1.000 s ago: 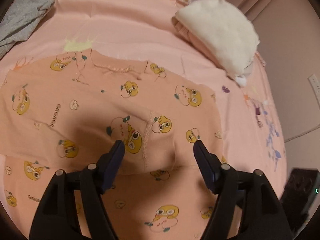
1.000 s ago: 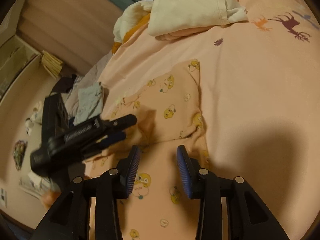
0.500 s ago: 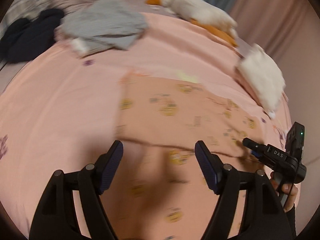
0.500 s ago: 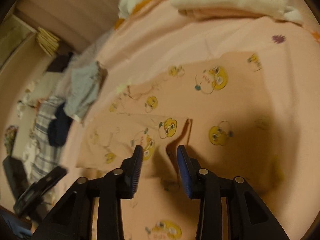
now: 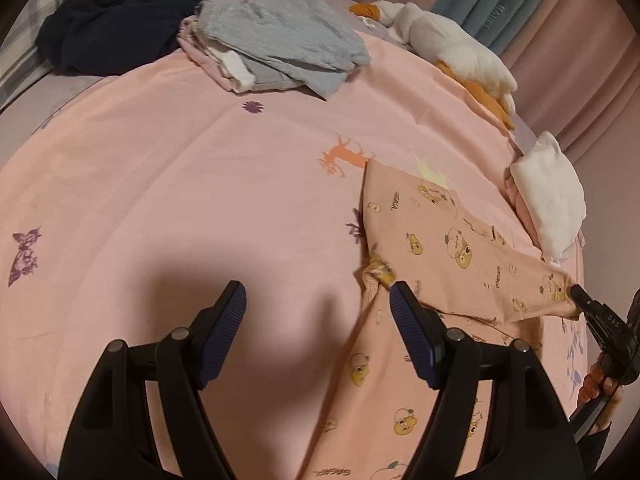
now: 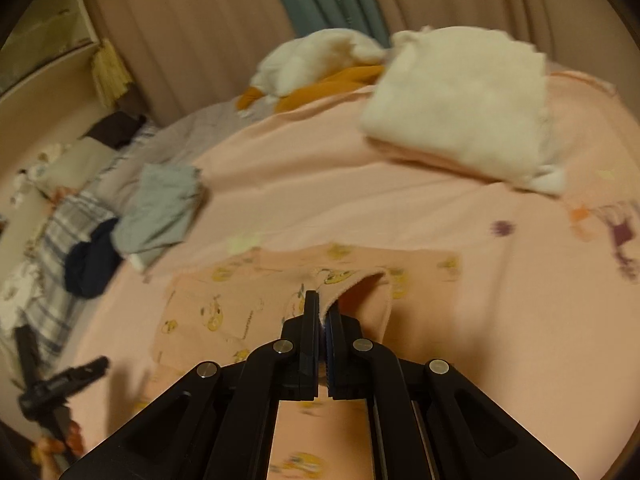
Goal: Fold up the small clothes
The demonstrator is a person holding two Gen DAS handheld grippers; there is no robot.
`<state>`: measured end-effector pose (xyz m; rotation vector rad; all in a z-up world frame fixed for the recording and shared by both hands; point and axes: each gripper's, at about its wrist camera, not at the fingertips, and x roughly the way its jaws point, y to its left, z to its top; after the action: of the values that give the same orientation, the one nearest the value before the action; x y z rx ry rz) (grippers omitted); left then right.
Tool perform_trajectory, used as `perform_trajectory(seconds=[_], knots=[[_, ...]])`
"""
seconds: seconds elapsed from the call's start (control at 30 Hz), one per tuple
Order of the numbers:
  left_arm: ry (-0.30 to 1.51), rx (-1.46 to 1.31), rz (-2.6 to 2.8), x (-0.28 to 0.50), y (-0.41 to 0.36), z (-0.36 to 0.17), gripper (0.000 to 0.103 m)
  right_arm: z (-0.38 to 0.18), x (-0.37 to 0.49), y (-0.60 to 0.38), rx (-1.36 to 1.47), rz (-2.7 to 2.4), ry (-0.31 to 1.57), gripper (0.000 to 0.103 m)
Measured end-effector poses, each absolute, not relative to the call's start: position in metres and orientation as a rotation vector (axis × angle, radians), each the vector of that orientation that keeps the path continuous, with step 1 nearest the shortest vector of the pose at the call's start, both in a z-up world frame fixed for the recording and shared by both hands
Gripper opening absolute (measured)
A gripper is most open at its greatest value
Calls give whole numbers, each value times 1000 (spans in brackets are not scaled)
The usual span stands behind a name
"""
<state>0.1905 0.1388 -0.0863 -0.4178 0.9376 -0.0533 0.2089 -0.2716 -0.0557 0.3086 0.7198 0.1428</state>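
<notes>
Shirt (image 5: 456, 256): peach, duck print; lies on pink sheet (image 5: 200, 184), centre-right of left wrist view.
R gripper (image 6: 322, 312): clenched on shirt edge, fabric lifted; lower centre of right wrist view.
L gripper (image 5: 318, 308): released, nothing between pads; over bare sheet, just left of shirt.
Grey clothes (image 5: 280, 48): top centre.
White stack (image 5: 548, 196): right edge.

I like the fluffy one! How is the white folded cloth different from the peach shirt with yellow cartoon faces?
The white folded cloth is plain and folded thick; the peach shirt with yellow cartoon faces is patterned and only part-folded. The cloth lies untouched; the right tool pinches the shirt's edge. Both lie on the pink bedsheet.
</notes>
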Motion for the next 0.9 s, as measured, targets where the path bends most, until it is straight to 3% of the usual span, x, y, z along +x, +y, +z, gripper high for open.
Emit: perform_trajectory(seconds=[0.2, 0.3, 0.43, 0.53, 0.67, 0.83, 0.9], knots=[[958, -349, -124, 216, 104, -90, 73, -103, 224, -288, 304, 42, 896, 4], [953, -291, -171, 229, 82, -88, 71, -99, 218, -297, 281, -25, 846, 5], [938, -197, -234, 240, 56, -90, 48, -88, 207, -294, 303, 96, 767, 5], [957, -141, -265, 247, 43, -102, 34, -101, 214, -279, 260, 151, 818, 5], [1018, -113, -239, 254, 43, -127, 34, -131, 225, -280, 260, 101, 920, 5], [1035, -120, -252, 248, 52, -127, 35, -128, 211, -283, 281, 109, 921, 5], [1032, -168, -271, 239, 63, -120, 42, -118, 197, -284, 304, 143, 899, 5]])
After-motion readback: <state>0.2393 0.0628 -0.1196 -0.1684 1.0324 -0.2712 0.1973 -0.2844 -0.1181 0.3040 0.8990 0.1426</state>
